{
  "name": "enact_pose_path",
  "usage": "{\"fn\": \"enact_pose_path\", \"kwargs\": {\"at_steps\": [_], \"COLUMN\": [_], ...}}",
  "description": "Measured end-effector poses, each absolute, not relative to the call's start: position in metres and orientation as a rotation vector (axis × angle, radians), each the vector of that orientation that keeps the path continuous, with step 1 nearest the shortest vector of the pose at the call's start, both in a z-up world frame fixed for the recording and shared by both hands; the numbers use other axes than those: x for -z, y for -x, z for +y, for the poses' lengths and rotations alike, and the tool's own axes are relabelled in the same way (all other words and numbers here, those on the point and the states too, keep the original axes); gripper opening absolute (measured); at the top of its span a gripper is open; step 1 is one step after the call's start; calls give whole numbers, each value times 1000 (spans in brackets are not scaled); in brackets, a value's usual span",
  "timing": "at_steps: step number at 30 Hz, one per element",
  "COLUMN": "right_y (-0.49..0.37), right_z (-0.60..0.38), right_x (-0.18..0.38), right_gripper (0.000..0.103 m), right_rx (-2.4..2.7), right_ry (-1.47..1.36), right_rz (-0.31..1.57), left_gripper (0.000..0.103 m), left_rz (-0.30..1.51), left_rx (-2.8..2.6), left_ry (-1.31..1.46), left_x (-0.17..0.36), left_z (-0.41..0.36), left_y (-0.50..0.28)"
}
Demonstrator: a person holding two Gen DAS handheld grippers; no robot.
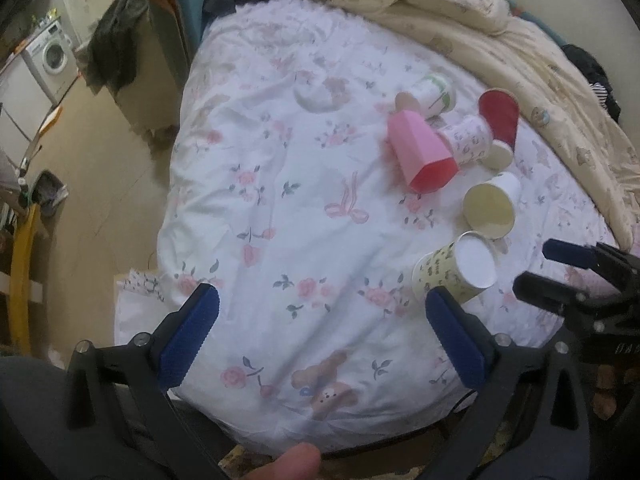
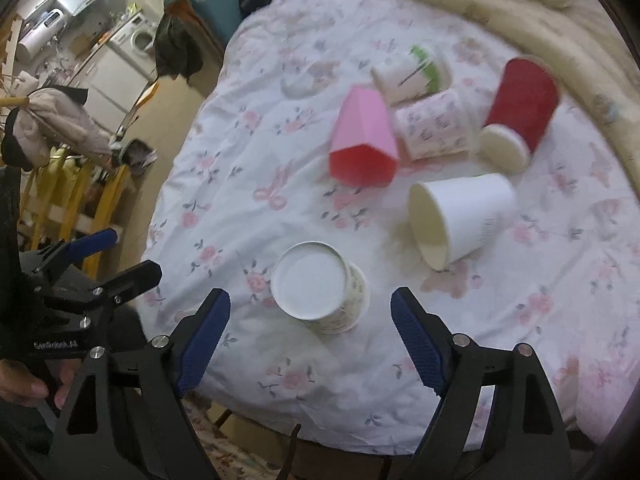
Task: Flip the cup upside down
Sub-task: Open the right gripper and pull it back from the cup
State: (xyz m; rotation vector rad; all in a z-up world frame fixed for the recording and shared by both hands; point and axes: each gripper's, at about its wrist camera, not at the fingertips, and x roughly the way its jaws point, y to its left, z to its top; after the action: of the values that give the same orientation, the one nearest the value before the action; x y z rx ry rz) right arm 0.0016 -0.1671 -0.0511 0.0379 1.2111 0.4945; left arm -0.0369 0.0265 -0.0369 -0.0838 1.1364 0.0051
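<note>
Floral bedspread (image 2: 248,152), upturned patterned cup (image 2: 320,286); both claws wide, left claw (image 1: 322,334), right claw (image 2: 310,338), seemingly empty.

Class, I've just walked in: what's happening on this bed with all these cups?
A person holds two grippers over a floral bedsheet strewn with cups. Both the left gripper and right gripper are open and hold nothing. A patterned paper cup stands upside down just ahead of the right gripper. The pink cup, red cup and white cup lie on their sides.
</note>
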Motion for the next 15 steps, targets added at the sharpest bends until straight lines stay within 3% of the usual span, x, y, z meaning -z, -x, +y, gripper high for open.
{"fn": "enact_pose_path", "kwargs": {"at_steps": [4, 8, 15], "right_y": [20, 43, 53], "right_z": [-177, -191, -196], "right_x": [39, 36, 34], "right_gripper": [85, 98, 103], "right_rx": [-425, -360, -298], "right_ry": [-34, -94, -88], "right_rz": [1145, 1086, 1014], "left_gripper": [102, 103, 103], "left_rz": [1093, 1053, 957], "left_rx": [-6, -13, -55], "left_ry": [87, 88, 74], "left_x": [31, 30, 21], "left_z": [22, 14, 9], "left_y": [49, 67, 76]}}
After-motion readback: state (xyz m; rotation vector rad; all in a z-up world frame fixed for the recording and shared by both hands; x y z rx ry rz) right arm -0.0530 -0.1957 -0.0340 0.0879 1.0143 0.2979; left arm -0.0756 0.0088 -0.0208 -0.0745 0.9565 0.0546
